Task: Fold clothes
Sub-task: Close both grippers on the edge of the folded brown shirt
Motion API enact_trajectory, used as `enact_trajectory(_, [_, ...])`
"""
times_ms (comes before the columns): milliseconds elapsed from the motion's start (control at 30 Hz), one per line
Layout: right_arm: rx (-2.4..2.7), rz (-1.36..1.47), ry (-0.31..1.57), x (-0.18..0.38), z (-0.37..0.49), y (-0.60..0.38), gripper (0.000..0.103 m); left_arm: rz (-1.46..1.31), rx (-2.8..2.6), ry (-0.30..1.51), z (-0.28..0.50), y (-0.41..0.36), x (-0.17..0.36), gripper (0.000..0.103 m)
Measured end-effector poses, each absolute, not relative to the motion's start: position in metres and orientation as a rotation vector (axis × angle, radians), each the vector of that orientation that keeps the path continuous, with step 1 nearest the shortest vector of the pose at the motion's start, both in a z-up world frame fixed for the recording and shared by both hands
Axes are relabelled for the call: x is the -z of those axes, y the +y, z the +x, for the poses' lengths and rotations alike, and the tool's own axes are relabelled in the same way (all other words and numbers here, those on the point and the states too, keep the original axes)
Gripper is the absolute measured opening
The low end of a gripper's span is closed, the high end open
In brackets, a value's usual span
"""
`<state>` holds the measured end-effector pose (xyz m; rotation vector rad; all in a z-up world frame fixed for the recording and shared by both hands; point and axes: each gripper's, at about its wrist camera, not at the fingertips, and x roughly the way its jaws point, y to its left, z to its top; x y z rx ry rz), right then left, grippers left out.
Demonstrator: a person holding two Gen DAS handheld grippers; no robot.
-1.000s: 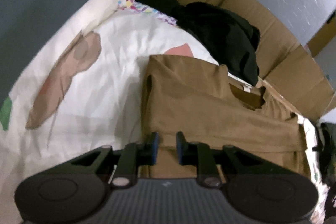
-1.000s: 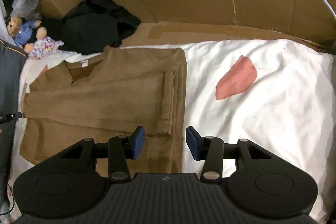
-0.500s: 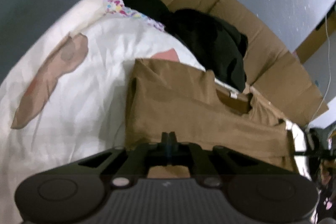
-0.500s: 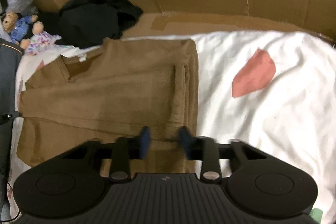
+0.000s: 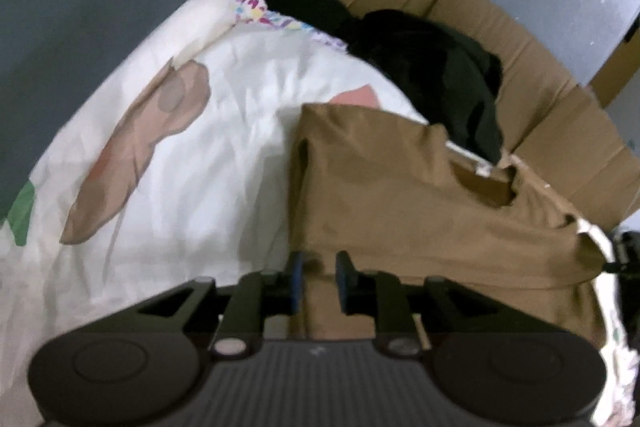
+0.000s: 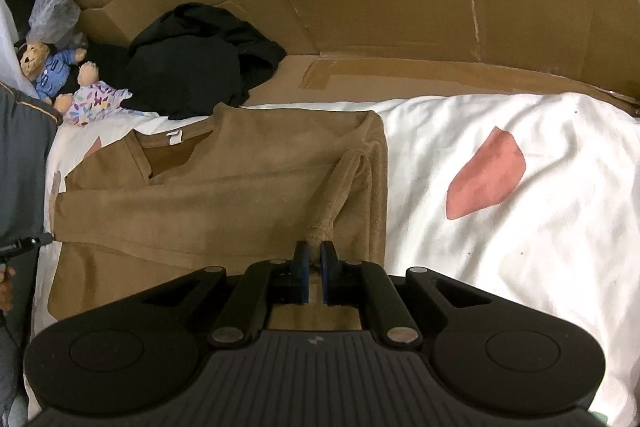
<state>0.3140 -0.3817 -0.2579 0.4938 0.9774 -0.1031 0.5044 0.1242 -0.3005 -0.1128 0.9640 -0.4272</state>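
Right wrist view: right hand-held gripper (image 6: 315, 259) pinches the brown fleece top's (image 6: 224, 195) sleeve; left hand-held gripper (image 5: 318, 277), just reopening, straddles its hem ungripped; next, fold across.

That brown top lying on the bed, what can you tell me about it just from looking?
The brown top looks like soft, fleecy cloth with a V-shaped neck and a small white tag inside the collar. It lies flat on the white printed bedsheet, already partly folded: its sides are turned in. The right gripper is shut on a pinched ridge of its cloth near the right edge. The left gripper, whose jaws have just opened a little, straddles the opposite edge. A black garment lies just beyond its collar.
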Motion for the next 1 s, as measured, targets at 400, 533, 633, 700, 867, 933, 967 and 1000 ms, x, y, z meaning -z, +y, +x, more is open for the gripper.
enact_trajectory(400, [0.114,0.525,0.992,0.274,0.309,-0.381,0.028,-0.168,0.398,0.964,0.509,0.131,0.319,0.039])
enact_trajectory(533, [0.119,0.538,0.997,0.283,0.309,-0.381,0.040,-0.173,0.418,0.945,0.510,0.129,0.319,0.027])
enact_trajectory(633, [0.113,0.537,0.997,0.287,0.310,-0.380,0.038,-0.179,0.421,0.938,0.511,0.128,0.318,0.008])
enact_trajectory(700, [0.114,0.527,1.012,0.289,0.309,-0.379,0.021,-0.186,0.420,0.936,0.511,0.127,0.317,0.005])
enact_trajectory(867, [0.098,0.529,0.972,0.280,0.302,-0.380,0.007,-0.182,0.450,0.904,0.506,0.122,0.295,0.005])
enact_trajectory(933, [0.095,0.530,0.960,0.276,0.301,-0.380,0.007,-0.196,0.456,0.885,0.504,0.123,0.288,0.005])
enact_trajectory(967, [0.089,0.540,0.949,0.273,0.300,-0.381,0.006,-0.222,0.461,0.875,0.504,0.125,0.284,0.005])
enact_trajectory(1000, [0.086,0.547,0.942,0.271,0.299,-0.382,0.006,-0.243,0.463,0.869,0.504,0.126,0.282,0.004])
